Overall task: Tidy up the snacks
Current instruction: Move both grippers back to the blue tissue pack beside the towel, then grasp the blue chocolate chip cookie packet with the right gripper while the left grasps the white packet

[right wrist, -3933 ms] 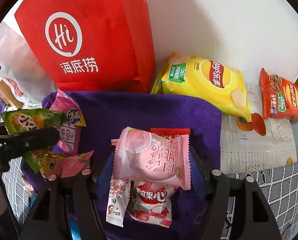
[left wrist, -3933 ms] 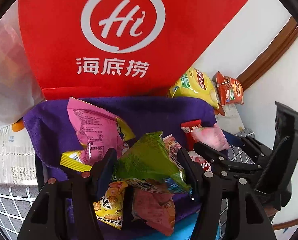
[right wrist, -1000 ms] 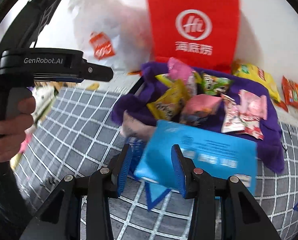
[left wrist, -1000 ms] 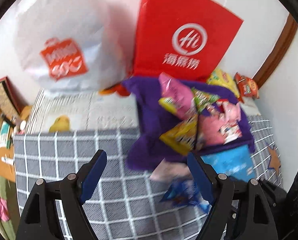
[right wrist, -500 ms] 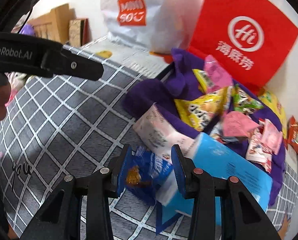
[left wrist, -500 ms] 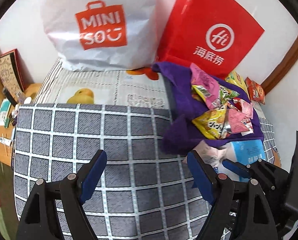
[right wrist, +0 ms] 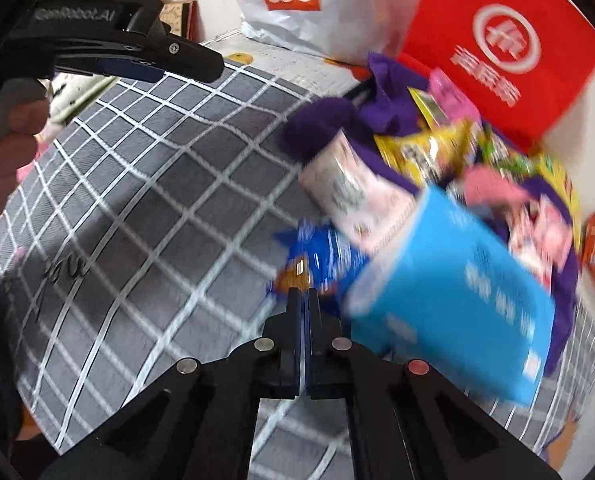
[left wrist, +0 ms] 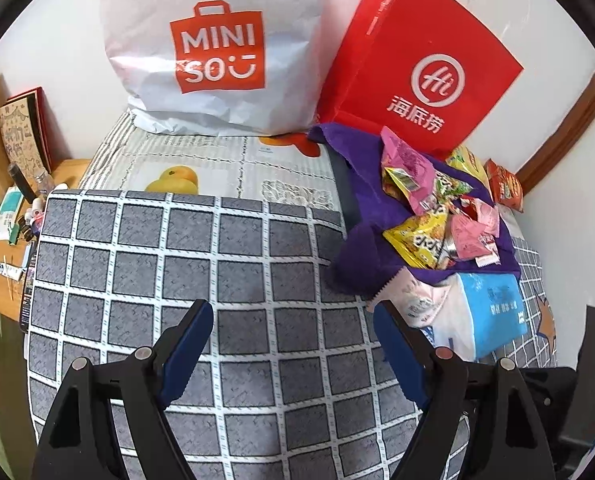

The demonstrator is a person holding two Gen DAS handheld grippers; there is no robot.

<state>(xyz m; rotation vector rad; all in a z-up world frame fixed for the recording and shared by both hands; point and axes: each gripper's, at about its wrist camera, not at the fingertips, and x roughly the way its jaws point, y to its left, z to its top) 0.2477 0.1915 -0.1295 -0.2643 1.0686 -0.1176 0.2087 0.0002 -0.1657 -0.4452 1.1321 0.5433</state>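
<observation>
The right gripper (right wrist: 306, 294) is clamped on the edge of a blue snack packet (right wrist: 317, 254) lying on the grey checked cover (right wrist: 169, 200), beside a blue box (right wrist: 453, 304) and the snack pile (left wrist: 437, 216) heaped on a purple cloth (left wrist: 361, 236). The left gripper (left wrist: 293, 328) hangs spread wide and empty above the cover. A white bag (left wrist: 217, 48) and red bag (left wrist: 421, 64) stand against the wall behind.

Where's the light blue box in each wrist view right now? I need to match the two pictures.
Left wrist: light blue box at lower right, just beyond the purple cloth.
Right wrist: light blue box right of centre, blurred, close to the camera.
Shared landmark: red Hi bag.
</observation>
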